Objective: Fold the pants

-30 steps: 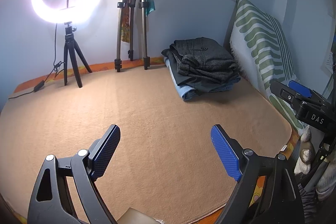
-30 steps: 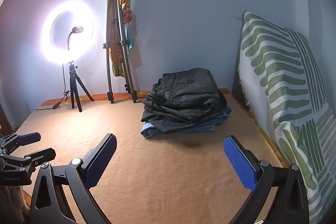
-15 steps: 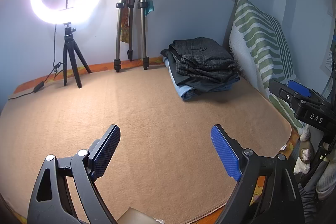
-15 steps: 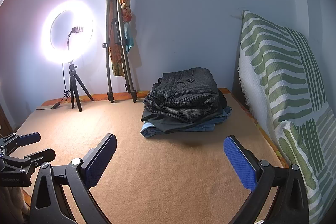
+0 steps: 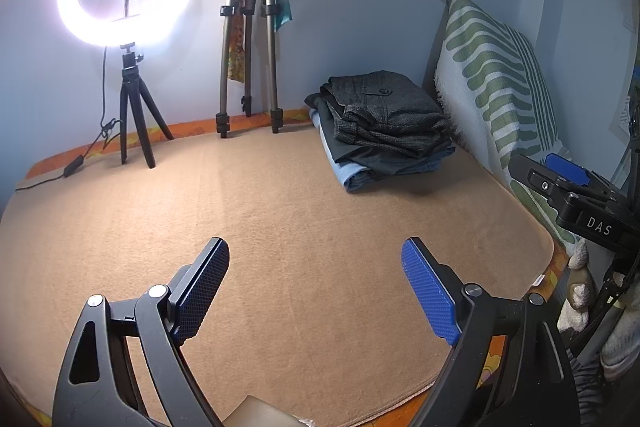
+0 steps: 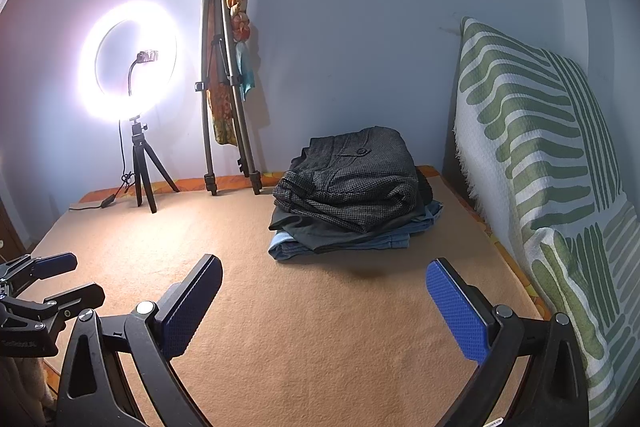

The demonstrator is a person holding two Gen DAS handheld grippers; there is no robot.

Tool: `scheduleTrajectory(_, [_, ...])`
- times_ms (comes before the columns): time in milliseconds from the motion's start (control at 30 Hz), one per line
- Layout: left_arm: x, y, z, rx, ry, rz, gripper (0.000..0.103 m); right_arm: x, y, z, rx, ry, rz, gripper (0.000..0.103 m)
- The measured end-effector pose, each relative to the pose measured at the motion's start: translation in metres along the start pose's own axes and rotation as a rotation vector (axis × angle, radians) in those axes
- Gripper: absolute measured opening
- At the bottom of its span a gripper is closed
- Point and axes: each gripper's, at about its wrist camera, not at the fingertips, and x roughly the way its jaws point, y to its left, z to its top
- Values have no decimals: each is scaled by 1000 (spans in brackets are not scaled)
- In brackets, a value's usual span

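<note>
At the far left edge of the tan blanket (image 6: 320, 327) a lit ring light (image 6: 128, 59) stands on a small tripod, a taller folded tripod (image 6: 224, 87) beside it. The left gripper (image 5: 316, 279) hovers over the near edge, blue pads spread wide and empty. The folded pants (image 6: 352, 183) lie stacked in the far right corner. The right gripper (image 6: 324, 295) is likewise spread and empty; in the left view its body reads "DAS". A green-striped cushion (image 6: 540, 155) lines the right edge.

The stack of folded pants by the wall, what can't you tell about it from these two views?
- Stack of folded pants: garment count unclear in both views; layers overlap.
- Bottom light-blue denim pair: mostly covered by the dark pairs above.
- Its far side: hidden in both views.
</note>
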Motion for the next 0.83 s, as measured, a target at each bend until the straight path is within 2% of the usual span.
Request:
scheduleTrajectory(467, [-3,3,0,-2,-7,9,88,0,0,-2,-4,6,-1,103])
scheduleTrajectory(633, [-6,4,0,12,-43,50,88,1,0,-4,-3,7,-1,103])
scheduleTrajectory(833, [-7,1,1,31,-44,23,88,3,-1,-6,-2,14,-3,103])
